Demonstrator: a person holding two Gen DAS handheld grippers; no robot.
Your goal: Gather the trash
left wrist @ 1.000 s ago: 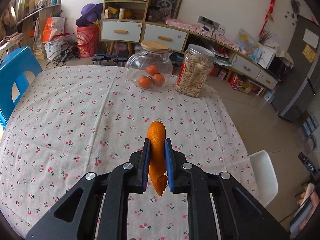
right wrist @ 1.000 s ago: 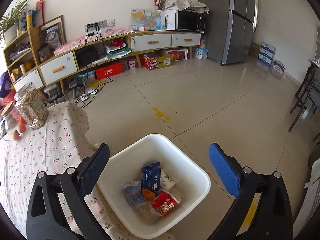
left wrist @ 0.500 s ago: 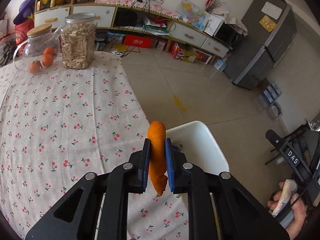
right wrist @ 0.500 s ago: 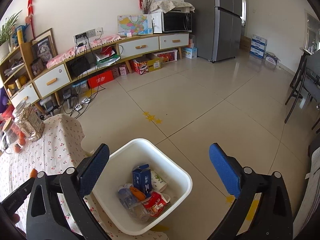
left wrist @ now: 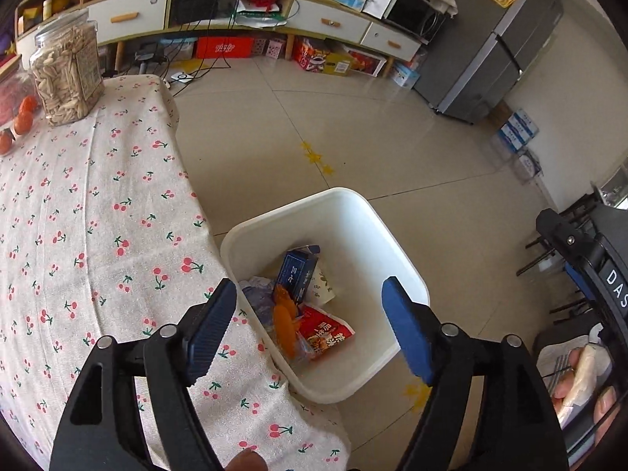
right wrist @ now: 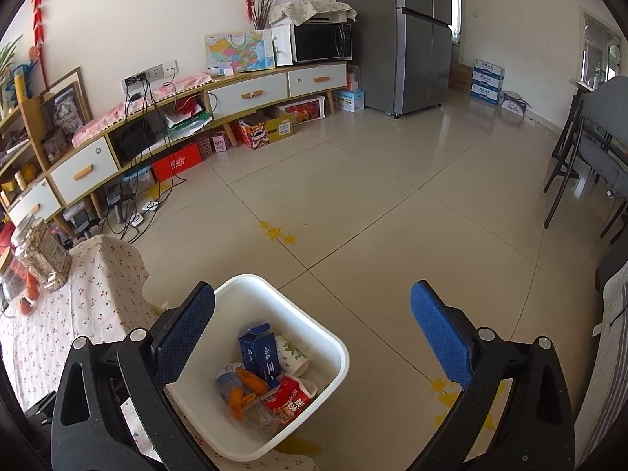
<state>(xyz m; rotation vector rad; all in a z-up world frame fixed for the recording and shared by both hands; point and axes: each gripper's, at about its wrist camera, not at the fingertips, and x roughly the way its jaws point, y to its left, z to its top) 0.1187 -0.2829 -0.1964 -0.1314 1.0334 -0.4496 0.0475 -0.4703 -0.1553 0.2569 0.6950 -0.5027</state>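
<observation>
- Beside the table (left wrist: 98, 212), white bin (left wrist: 396, 243) on floor holds orange peel (left wrist: 284, 331) among wrappers.
- Left gripper (left wrist: 310, 327) above bin, jaws opening, nothing between.
- Right gripper (right wrist: 314, 329) wide, empty.

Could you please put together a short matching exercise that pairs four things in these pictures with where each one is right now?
Things:
1. strip of orange peel
2. clear plastic jar of pale seeds
3. white plastic bin
4. silver double-door fridge

Places:
A. on the cherry-print tablecloth, near its far edge
B. on the tiled floor, right beside the table
C. against the far wall, next to the microwave
D. inside the bin, lying on the other rubbish

Pairs: 1-D, 2-A, 3-B, 4-C
</observation>
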